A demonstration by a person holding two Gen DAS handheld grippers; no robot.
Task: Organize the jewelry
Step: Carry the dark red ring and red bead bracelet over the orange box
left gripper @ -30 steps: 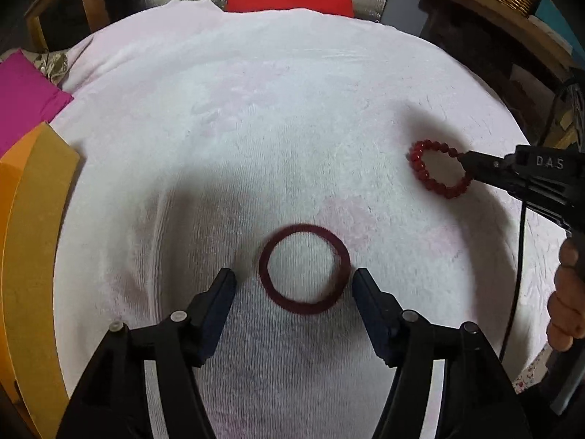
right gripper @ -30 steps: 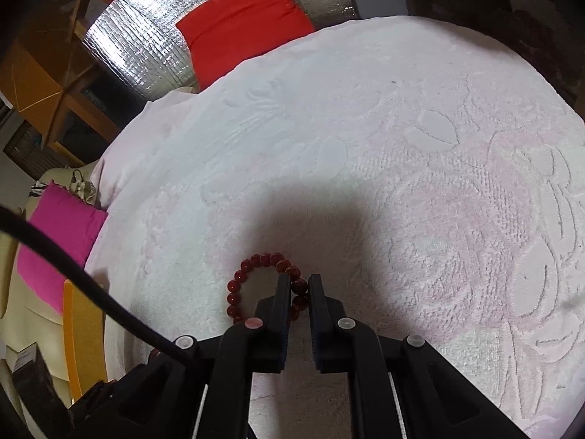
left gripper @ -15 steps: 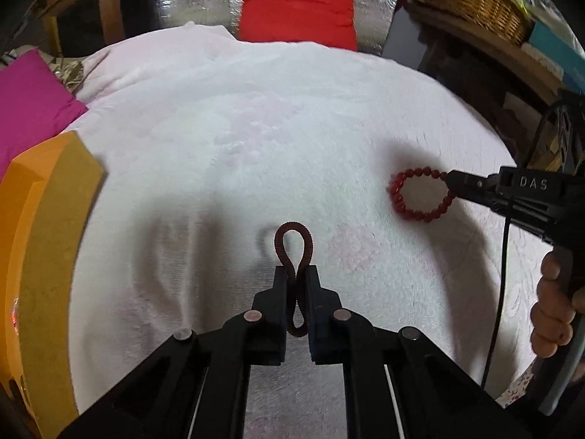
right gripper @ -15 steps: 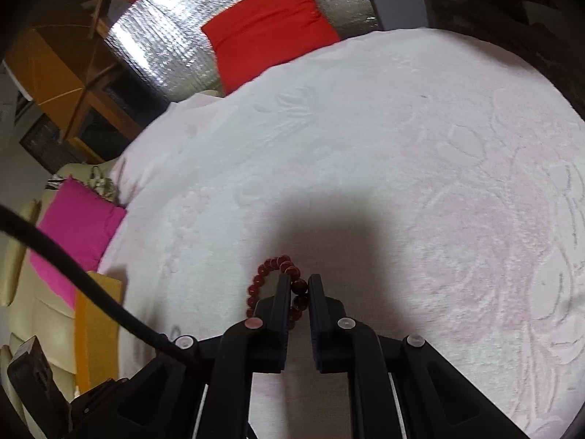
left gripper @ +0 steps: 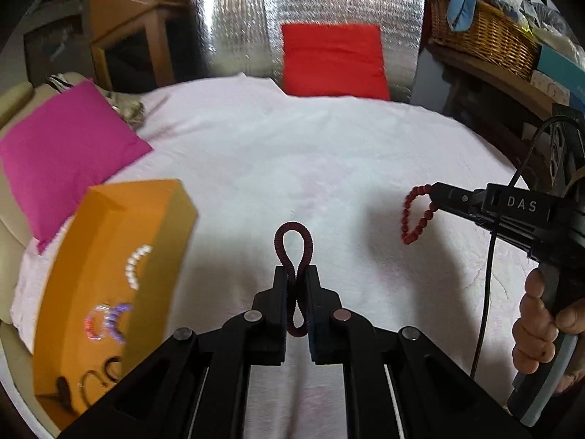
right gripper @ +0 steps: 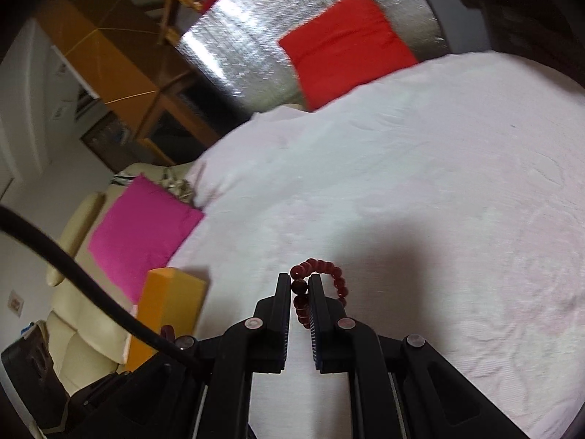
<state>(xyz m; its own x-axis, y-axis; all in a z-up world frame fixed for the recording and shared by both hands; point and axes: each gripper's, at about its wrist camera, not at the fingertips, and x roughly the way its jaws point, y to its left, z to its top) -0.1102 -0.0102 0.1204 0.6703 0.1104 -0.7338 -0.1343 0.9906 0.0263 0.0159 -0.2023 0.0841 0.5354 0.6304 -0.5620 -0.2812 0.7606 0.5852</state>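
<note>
My left gripper (left gripper: 295,274) is shut on a dark red coiled ring bracelet (left gripper: 292,236), squeezed into a figure-eight and lifted off the white cloth (left gripper: 292,153). Over on the right, my right gripper (left gripper: 433,195) is shut on a red bead bracelet (left gripper: 415,219) that dangles from its tips. In the right wrist view the right gripper (right gripper: 299,281) pinches the bead bracelet (right gripper: 329,269) above the cloth. An open orange jewelry box (left gripper: 120,263) at the left holds several sparkly bracelets (left gripper: 106,322).
A pink cushion (left gripper: 62,153) lies left of the cloth and a red cushion (left gripper: 332,60) at the back against a silver foil panel (left gripper: 256,18). A wicker basket (left gripper: 482,36) stands on a shelf at the back right. A hand (left gripper: 541,322) holds the right gripper's handle.
The left gripper closed on the coiled ring, squeezing it flat, and lifted it. The right gripper rose with the bead bracelet. Both views tilted up, and the orange box's inside came into view.
</note>
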